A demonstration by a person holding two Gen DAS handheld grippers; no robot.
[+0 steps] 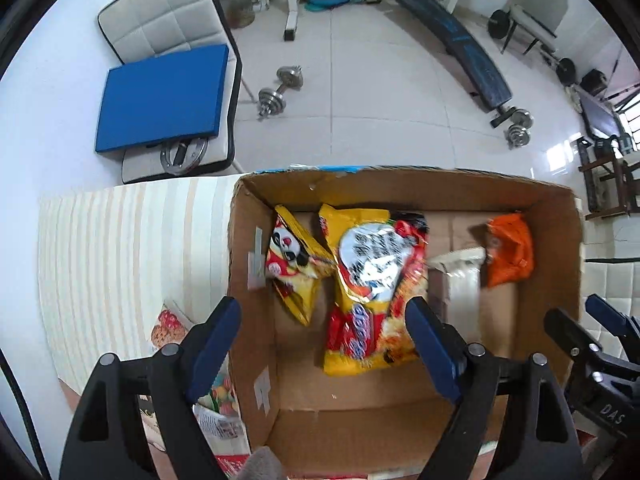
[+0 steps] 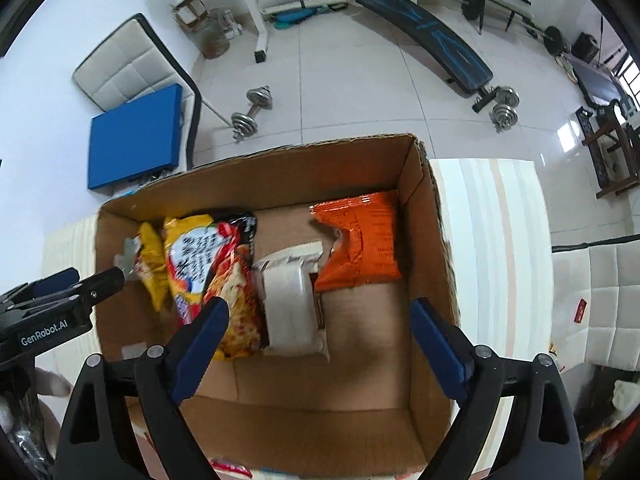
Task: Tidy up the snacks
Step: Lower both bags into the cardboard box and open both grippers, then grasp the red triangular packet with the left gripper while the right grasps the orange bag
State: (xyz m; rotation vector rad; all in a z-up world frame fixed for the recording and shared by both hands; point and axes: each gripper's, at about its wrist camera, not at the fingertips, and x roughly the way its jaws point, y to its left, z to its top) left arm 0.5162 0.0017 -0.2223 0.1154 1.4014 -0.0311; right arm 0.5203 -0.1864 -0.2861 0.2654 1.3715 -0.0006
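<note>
An open cardboard box (image 1: pixel 248 240) stands on a striped table. Inside it lie a yellow panda snack bag (image 1: pixel 294 264), a large yellow-and-red bag (image 1: pixel 372 292), a white packet (image 1: pixel 460 276) and an orange packet (image 1: pixel 510 250). My left gripper (image 1: pixel 323 308) hovers open above the box's left half, nothing between its fingers. My right gripper (image 2: pixel 319 306) hangs open over the right half, above the white packet (image 2: pixel 290 300) and near the orange packet (image 2: pixel 360 240), holding nothing. Each gripper shows at the edge of the other's view.
More snack packets (image 1: pixel 168 324) lie on the striped cloth (image 1: pixel 120 248) left of the box. Beyond the table are a chair with a blue cushion (image 1: pixel 160 96), a dumbbell (image 1: pixel 280 88) on the tiled floor and a workout bench (image 2: pixel 440 44).
</note>
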